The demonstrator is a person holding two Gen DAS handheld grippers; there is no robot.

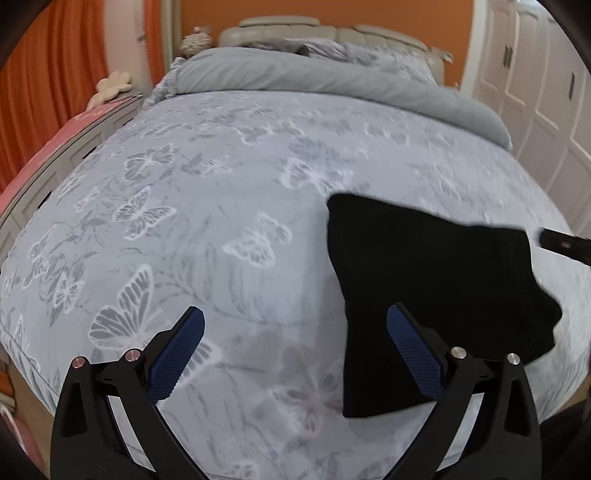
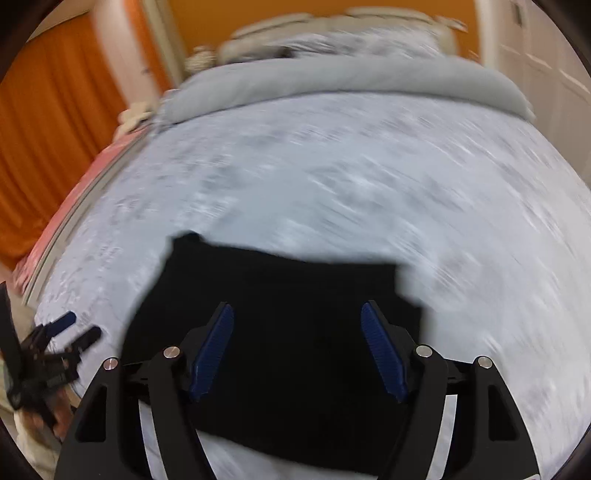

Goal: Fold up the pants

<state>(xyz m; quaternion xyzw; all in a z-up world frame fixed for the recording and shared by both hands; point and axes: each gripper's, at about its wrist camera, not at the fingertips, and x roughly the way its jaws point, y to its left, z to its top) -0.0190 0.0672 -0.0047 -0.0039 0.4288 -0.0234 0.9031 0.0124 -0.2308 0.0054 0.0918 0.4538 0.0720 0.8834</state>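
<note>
On the bed [image 1: 207,206], toward its near right part: black pants [image 1: 424,295], folded into a compact dark block, lying flat on the grey butterfly-print cover. Near edge of the block straight; right side ragged, with a lobe sticking out.

Left hand-held gripper [image 1: 295,328]: spread wide, nothing between the blue pads [image 1: 173,362], poised above bare cover just left of the pants. Right pad overlapping the left edge of the block in the left wrist view; contact impossible to tell.

Right hand-held gripper [image 2: 297,325]: also spread wide, nothing clamped, hanging directly over the pants [image 2: 288,332], dark cloth filling the gap between the fingers. Heavy blur across this view; touching or apart, cannot tell.

Farther back: rolled grey duvet [image 1: 332,77] across the bed, padded headboard [image 1: 295,29] behind it. Orange curtain [image 1: 44,74] on the left, white wardrobe doors [image 1: 535,92] on the right.
</note>
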